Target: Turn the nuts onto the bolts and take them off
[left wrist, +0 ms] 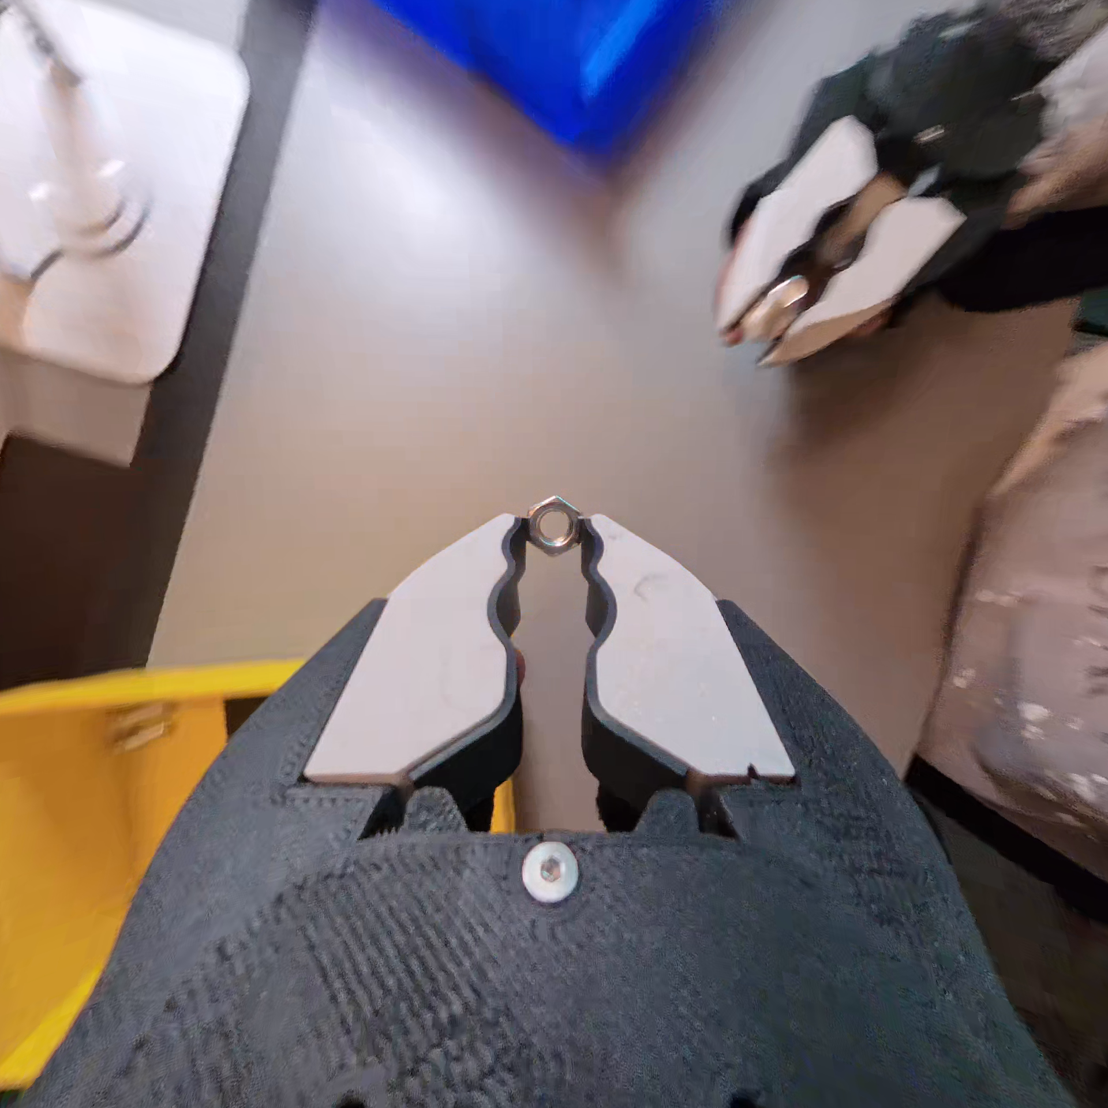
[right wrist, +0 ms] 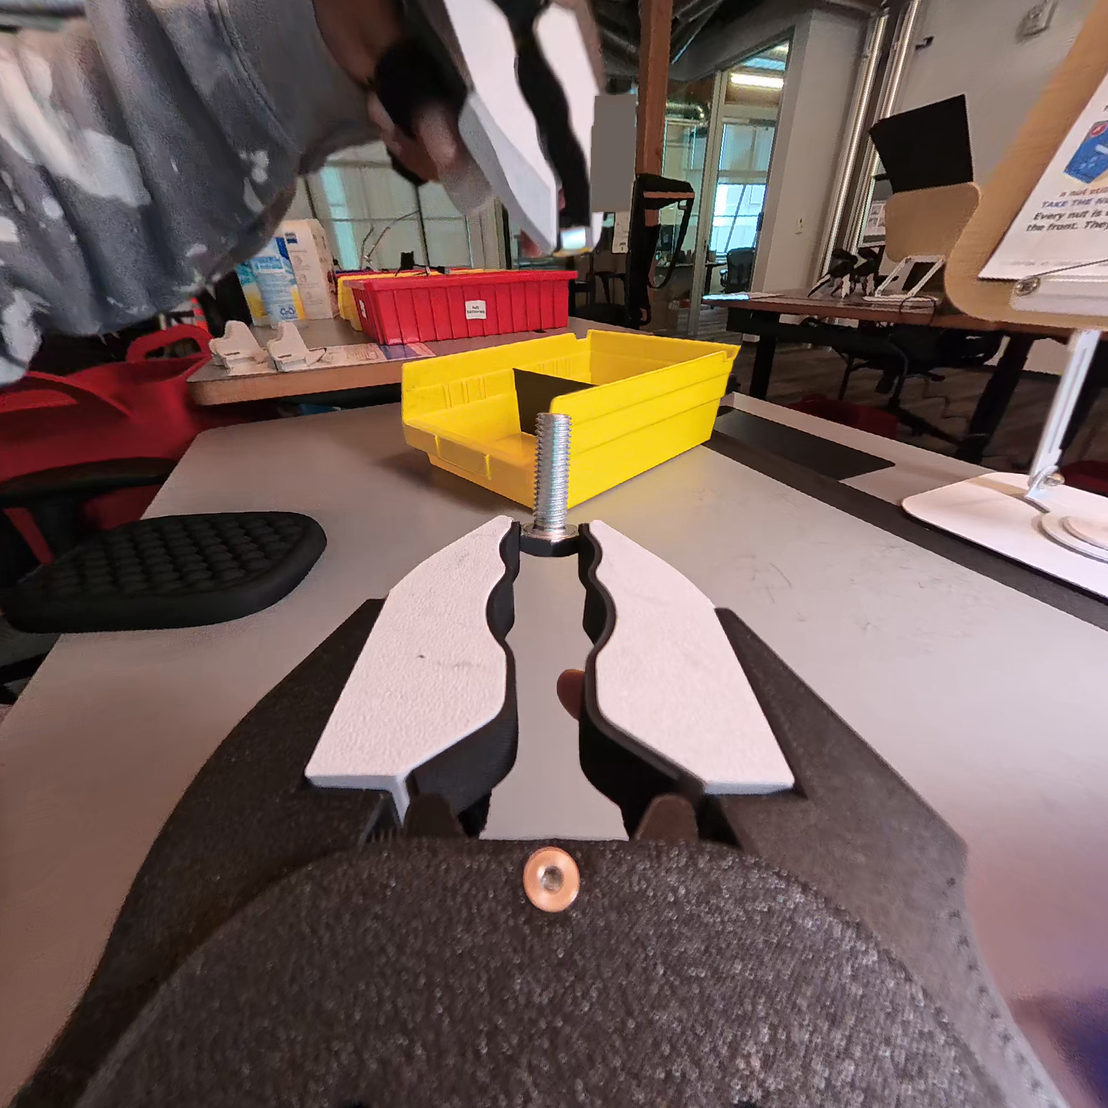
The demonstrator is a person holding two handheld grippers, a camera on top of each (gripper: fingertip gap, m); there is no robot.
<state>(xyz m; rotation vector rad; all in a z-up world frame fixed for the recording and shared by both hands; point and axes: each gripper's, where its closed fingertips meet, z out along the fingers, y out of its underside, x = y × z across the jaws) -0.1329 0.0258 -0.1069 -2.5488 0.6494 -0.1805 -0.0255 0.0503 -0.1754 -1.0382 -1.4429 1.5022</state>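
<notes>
While left gripper [left wrist: 552, 535] clamps nut [left wrist: 551, 531], right gripper [right wrist: 550, 542] clamps bolt [right wrist: 552, 479]

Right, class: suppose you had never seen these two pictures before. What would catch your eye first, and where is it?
First, the small hex nut pinched at the very tips of the left gripper, its hole facing the camera. Next, the threaded bolt standing upright above the right gripper, which clamps its head. Behind the bolt, the bright yellow bin on the grey table draws the eye.
</notes>
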